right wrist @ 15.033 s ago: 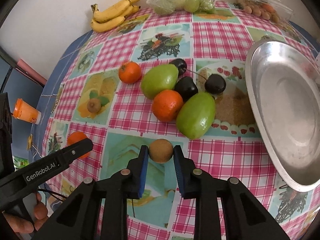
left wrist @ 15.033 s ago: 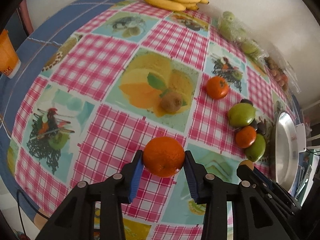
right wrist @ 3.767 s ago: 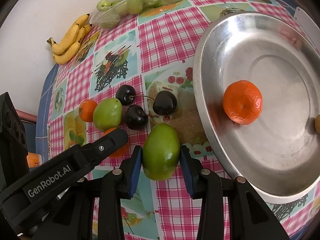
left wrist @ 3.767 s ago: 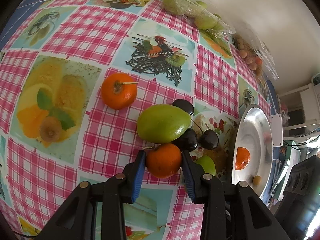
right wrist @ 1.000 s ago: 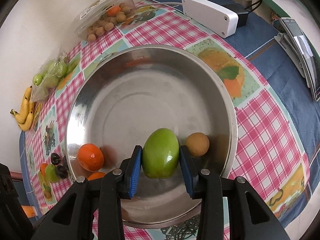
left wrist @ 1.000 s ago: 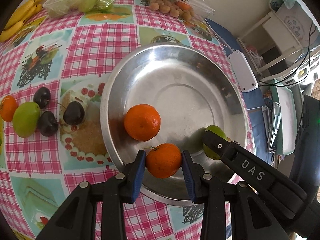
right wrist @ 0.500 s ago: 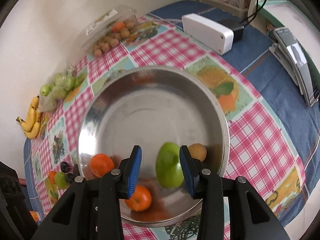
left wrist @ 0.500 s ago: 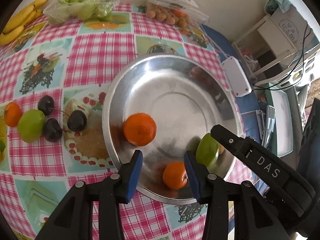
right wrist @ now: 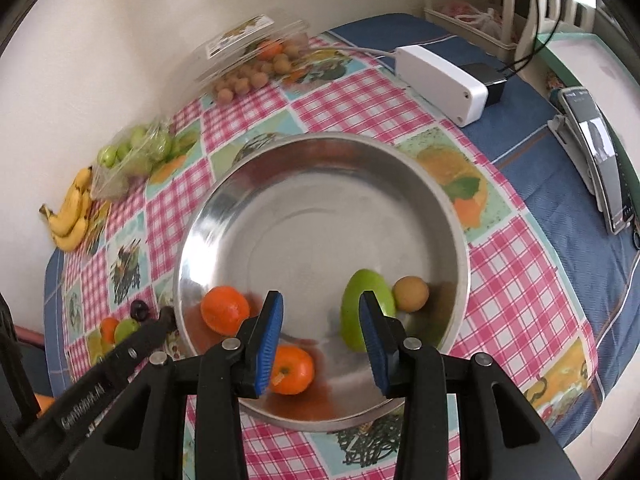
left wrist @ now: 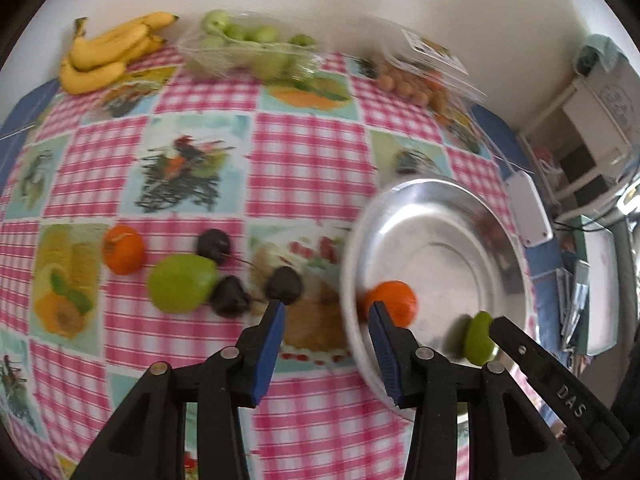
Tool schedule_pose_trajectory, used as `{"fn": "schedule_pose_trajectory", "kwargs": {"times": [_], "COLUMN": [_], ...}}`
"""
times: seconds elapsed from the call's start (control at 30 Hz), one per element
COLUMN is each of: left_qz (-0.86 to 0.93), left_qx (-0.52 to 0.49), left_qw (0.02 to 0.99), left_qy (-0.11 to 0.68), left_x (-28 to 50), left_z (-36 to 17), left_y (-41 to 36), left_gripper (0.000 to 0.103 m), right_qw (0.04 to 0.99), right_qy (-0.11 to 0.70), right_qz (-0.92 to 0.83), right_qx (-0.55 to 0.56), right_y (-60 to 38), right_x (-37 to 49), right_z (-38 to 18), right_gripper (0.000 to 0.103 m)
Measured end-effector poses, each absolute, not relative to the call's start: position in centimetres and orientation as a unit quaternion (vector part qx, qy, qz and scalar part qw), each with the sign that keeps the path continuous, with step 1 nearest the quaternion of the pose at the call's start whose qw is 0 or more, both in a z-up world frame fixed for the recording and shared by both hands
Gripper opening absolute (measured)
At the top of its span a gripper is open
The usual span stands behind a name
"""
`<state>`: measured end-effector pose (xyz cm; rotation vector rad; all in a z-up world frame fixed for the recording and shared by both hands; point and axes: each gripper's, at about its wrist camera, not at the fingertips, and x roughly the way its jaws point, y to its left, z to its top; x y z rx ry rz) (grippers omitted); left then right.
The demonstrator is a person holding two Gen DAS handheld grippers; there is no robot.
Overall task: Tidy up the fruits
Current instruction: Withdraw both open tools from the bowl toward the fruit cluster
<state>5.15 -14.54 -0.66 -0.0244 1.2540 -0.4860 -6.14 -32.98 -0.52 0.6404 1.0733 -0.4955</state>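
The steel plate (right wrist: 320, 184) holds two oranges (right wrist: 224, 309) (right wrist: 291, 369), a green mango (right wrist: 362, 314) and a small brown fruit (right wrist: 410, 293). My right gripper (right wrist: 320, 320) is open and empty above the plate's near side. My left gripper (left wrist: 326, 320) is open and empty over the cloth just left of the plate (left wrist: 440, 240). On the cloth to its left lie an orange (left wrist: 123, 249), a green mango (left wrist: 182, 282) and three dark cherries (left wrist: 284, 284).
Bananas (left wrist: 108, 50), a bag of green fruit (left wrist: 248, 46) and a clear box of small fruit (left wrist: 416, 76) lie along the wall. A white adapter (right wrist: 440, 84) and a phone (right wrist: 600, 152) lie on the blue cloth to the right.
Both grippers opened and let go: the orange and the green mango now lie in the plate. Both have lifted; the left has swung left, toward the fruit on the cloth.
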Motion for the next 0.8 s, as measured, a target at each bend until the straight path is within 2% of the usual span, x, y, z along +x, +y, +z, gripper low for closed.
{"fn": "schedule_pose_trajectory", "kwargs": {"times": [0.37,0.47,0.53,0.6,0.63,0.67,0.8], "left_qz": [-0.210,-0.208,-0.202,-0.192,-0.187,-0.181,-0.166], "left_qx": [-0.003,0.002,0.006,0.013,0.017,0.022,0.032], "left_qw": [0.792,0.791,0.791,0.791,0.791,0.791,0.792], "left_qy": [0.573,0.575,0.577,0.580,0.583,0.584,0.587], "left_x": [5.6,5.6,5.6,5.7,5.7,5.8,5.9], "left_z": [-0.4,-0.6,-0.8,-1.1,-1.2,-1.4,-1.9], "left_y": [-13.0,-13.2,-13.1,-13.0,-13.0,-12.9,-12.6], "left_gripper": [0.048,0.054,0.066,0.073,0.076,0.077,0.081], "right_qw": [0.789,0.787,0.785,0.781,0.779,0.779,0.778], "right_qy": [0.506,0.509,0.512,0.519,0.522,0.522,0.526], "right_qz": [-0.216,-0.217,-0.218,-0.224,-0.227,-0.228,-0.230], "right_qx": [0.273,0.272,0.270,0.264,0.262,0.261,0.256], "right_y": [-31.5,-31.4,-31.4,-31.4,-31.4,-31.3,-31.4], "right_x": [-5.6,-5.4,-5.2,-5.1,-5.0,-5.1,-5.1], "right_z": [-0.4,-0.6,-0.8,-1.1,-1.2,-1.3,-1.5], "right_gripper": [0.040,0.040,0.040,0.048,0.063,0.073,0.073]}}
